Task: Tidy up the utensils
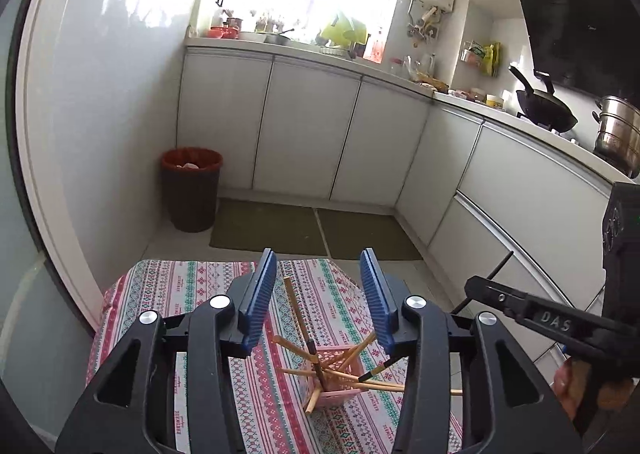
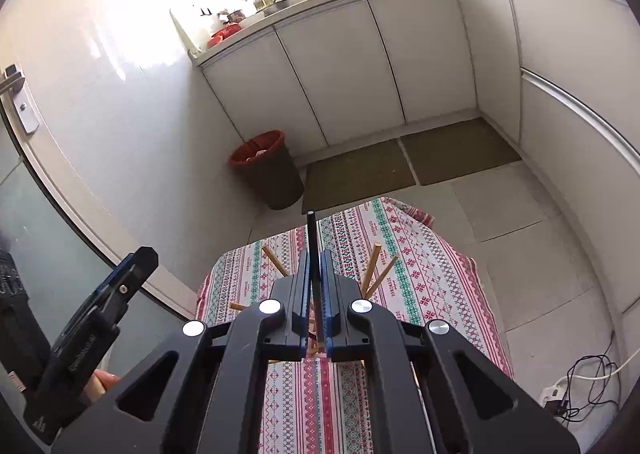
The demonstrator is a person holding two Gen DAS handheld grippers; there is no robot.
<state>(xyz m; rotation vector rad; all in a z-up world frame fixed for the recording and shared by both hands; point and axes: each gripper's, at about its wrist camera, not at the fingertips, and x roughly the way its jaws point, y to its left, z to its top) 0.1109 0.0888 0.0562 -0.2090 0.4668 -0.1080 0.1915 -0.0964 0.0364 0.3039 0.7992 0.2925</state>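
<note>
On the middle of the cloth-covered table (image 1: 168, 294) stands a small pink basket (image 1: 340, 376) with wooden chopsticks (image 1: 294, 306) fanned out of it. The left gripper (image 1: 318, 302) hangs above it with jaws apart and nothing between them. The right gripper (image 2: 316, 286) is clamped on one black chopstick (image 2: 312, 238). The step seems to be delivering this chopstick; next it must be lowered into the basket and released.

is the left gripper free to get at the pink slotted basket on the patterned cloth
Probably yes: the left gripper is open and empty, above the pink slotted basket. Wooden chopsticks fan out of it, so they may snag.
</note>
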